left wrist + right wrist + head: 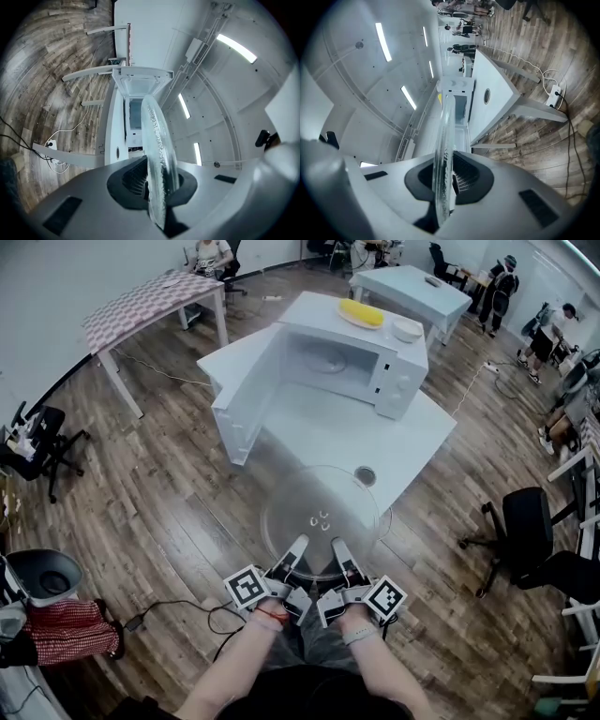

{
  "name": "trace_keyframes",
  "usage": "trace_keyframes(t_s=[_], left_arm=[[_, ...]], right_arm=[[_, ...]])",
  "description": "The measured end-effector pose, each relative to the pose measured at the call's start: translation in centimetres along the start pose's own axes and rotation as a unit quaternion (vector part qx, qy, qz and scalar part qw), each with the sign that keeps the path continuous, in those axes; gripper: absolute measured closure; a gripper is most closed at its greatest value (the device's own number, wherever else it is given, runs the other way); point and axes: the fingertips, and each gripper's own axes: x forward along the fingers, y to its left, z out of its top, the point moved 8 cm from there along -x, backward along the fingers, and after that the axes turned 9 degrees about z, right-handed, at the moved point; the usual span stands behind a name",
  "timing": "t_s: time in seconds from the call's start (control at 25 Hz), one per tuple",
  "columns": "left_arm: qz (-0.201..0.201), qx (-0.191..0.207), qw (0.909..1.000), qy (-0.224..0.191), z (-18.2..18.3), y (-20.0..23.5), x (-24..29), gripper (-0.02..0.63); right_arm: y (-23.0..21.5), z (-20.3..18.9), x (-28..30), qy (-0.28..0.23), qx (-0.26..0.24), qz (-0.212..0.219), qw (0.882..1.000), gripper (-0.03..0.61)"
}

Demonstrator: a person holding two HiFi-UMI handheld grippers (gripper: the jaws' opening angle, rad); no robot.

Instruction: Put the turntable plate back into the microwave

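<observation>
Head view shows us a round clear glass turntable plate (323,512) up in the air. It hangs over the near edge of the white counter (328,442), well apart from the white microwave oven (352,362) at the far end of that counter. The microwave's door (246,404) is swung wide open to the left, so the way in faces the plate.

The left gripper (296,549) and the right gripper (339,551) sit close side by side on the near rim of the plate. We think two grips are used because the glass is wide and would tip if held from one spot. Holding the near rim also leaves the far side free to go in first.

In the left gripper view, the jaws are pressed onto the plate's rim, with the glass edge squeezed between the dark pads. In the right gripper view, those jaws pinch the rim the same way.

The plate is see-through, so we can see the floor under it. It has small bumps in its middle and a rough, bubbly edge. It looks flat and level.
</observation>
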Motion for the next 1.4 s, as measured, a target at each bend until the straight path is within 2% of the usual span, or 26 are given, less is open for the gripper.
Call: trace_keyframes(t_s=[1.12,1.4], left_arm=[[0.017,-0.007,0.9992,-0.035,5.5,2.4,14.6,0.578],[0.019,-0.005,0.9988,-0.045,5.7,2.8,17.2,0.578]], right_arm=[[-5.1,10.8,11.8,0.028,0.016,-0.011,0.999,0.540],[-6.1,13.1,13.4,0.034,0.021,-0.011,0.999,0.538]])
